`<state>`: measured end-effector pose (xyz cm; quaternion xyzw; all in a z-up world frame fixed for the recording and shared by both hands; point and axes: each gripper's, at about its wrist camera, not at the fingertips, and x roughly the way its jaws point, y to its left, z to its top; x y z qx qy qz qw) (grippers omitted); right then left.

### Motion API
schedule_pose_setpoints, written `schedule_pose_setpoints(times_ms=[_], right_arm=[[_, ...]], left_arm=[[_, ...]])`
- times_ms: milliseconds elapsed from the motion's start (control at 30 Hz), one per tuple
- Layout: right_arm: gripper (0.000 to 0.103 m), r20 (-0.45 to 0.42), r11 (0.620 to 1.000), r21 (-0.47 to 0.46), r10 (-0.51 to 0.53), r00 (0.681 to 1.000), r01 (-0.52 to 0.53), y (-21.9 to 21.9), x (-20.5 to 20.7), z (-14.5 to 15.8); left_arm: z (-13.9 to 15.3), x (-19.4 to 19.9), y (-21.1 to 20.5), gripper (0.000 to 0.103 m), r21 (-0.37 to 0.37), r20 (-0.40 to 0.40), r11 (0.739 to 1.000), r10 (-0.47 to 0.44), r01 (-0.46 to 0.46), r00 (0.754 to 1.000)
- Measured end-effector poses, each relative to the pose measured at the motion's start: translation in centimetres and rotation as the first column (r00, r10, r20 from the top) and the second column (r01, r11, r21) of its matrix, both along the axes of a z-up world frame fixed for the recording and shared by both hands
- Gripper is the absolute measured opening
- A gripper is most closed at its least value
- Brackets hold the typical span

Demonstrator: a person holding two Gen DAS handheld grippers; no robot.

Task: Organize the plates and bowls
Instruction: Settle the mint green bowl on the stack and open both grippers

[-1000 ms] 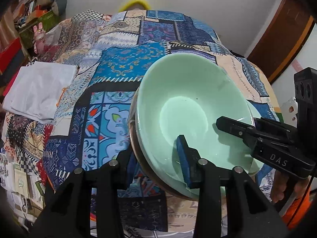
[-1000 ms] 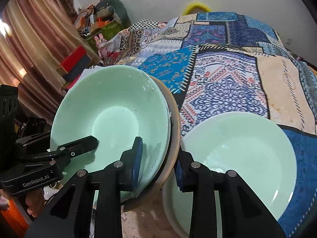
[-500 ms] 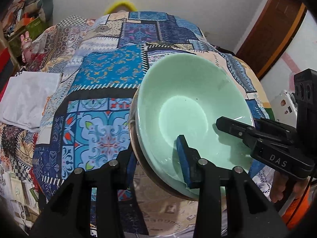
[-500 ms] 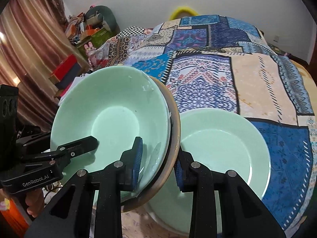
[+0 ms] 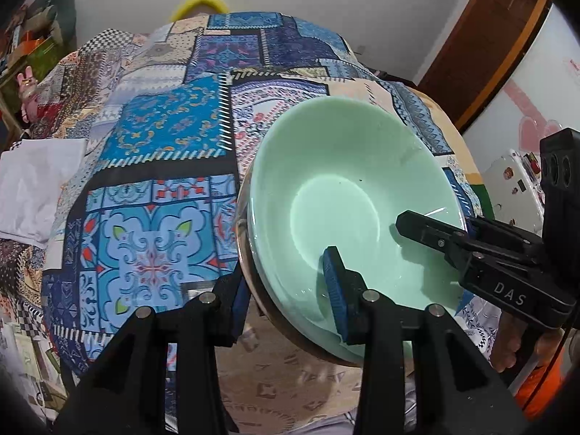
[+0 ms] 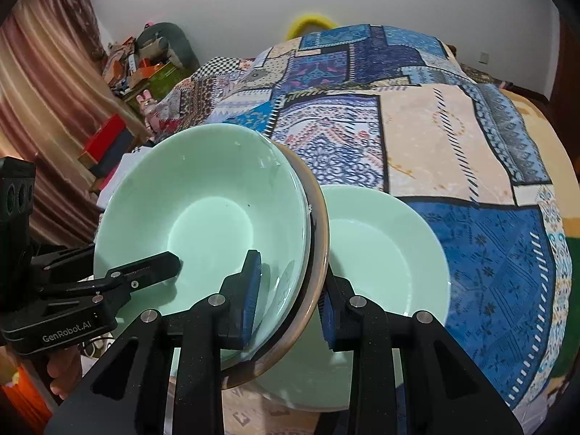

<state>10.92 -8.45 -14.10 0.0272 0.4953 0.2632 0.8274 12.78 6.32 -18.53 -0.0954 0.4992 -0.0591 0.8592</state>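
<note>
Both grippers hold one stack above the bed: a mint-green bowl (image 5: pixel 348 195) nested in a brown-rimmed plate (image 5: pixel 250 264). My left gripper (image 5: pixel 286 290) is shut on the stack's near rim, one finger inside the bowl, one outside. My right gripper (image 6: pixel 290 290) is shut on the opposite rim of the same stack (image 6: pixel 203 217). Each gripper shows in the other's view, the right one (image 5: pixel 471 246) and the left one (image 6: pixel 108 282). A second mint-green bowl (image 6: pixel 384 253) lies on the bedspread below the stack's right side.
A patchwork bedspread (image 6: pixel 453 137) covers the bed. A white folded cloth (image 5: pixel 32 188) lies at its left edge. Boxes and clutter (image 6: pixel 145 69) stand by the curtain. A wooden door (image 5: pixel 482 47) is at the right.
The held stack has risen and shifted with both grippers; the bowl on the bedspread looks farther below and more of the bed shows. Both grips are unchanged.
</note>
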Motion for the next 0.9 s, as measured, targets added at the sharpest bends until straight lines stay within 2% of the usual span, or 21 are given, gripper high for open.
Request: schedule_pose_setpoints(times_ms=[600, 900], right_arm=[[0.027, -0.027, 0.997, -0.003, -0.075, 0.997, 0.075, -4.1, 0.4, -0.9], [0.027, -0.069, 0.996, -0.003, -0.087, 0.994, 0.087, -4.8, 0.8, -2.6]], left_arm=[[-1.3, 2.0, -4.1, 0.039, -0.007, -0.035, 0.998, -0.064, 0.063, 0.997], [-3.0, 3.0, -4.7, 0.039, 0.0, -0.078, 0.998, -0.068, 0.068, 0.995]])
